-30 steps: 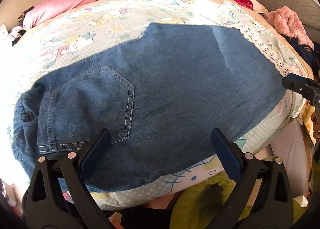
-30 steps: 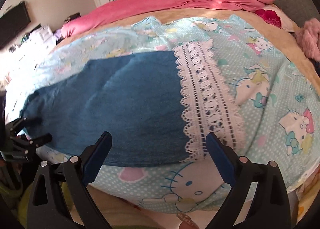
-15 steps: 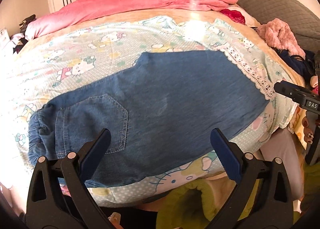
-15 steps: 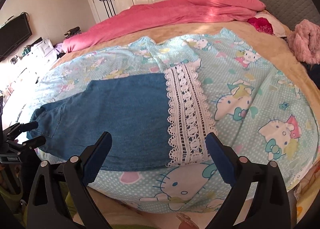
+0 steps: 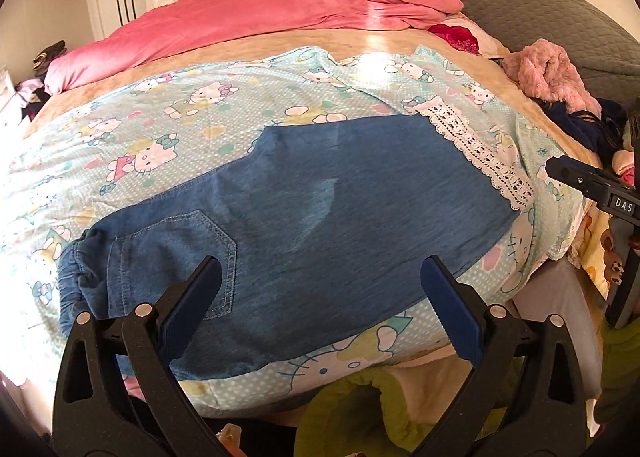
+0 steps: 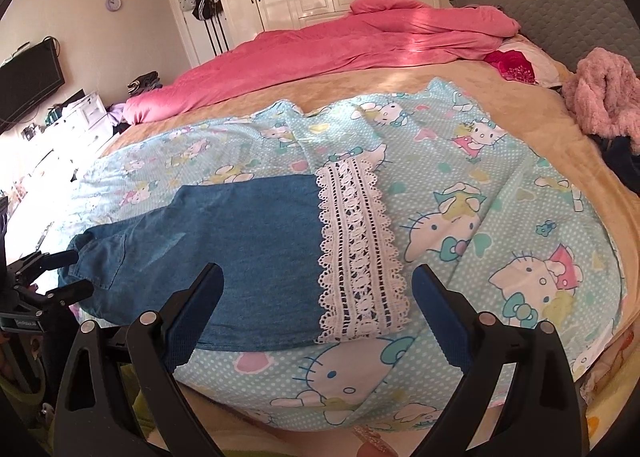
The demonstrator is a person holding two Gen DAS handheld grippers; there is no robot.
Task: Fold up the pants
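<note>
Lying flat: pants (image 5: 304,217) spread on the cartoon-print sheet (image 5: 168,129), ahead of both claws; lace hem (image 6: 356,249) toward the right claw
Left claw (image 5: 320,289): fingers apart, empty
Right claw (image 6: 316,293): fingers apart, empty

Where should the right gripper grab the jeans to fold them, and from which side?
Probably the lace hem, at its near corner, approached from the bed's near edge. The jeans lie flat with legs stacked, hem directly ahead of the open right gripper. The open left gripper faces the waistband end.
</note>
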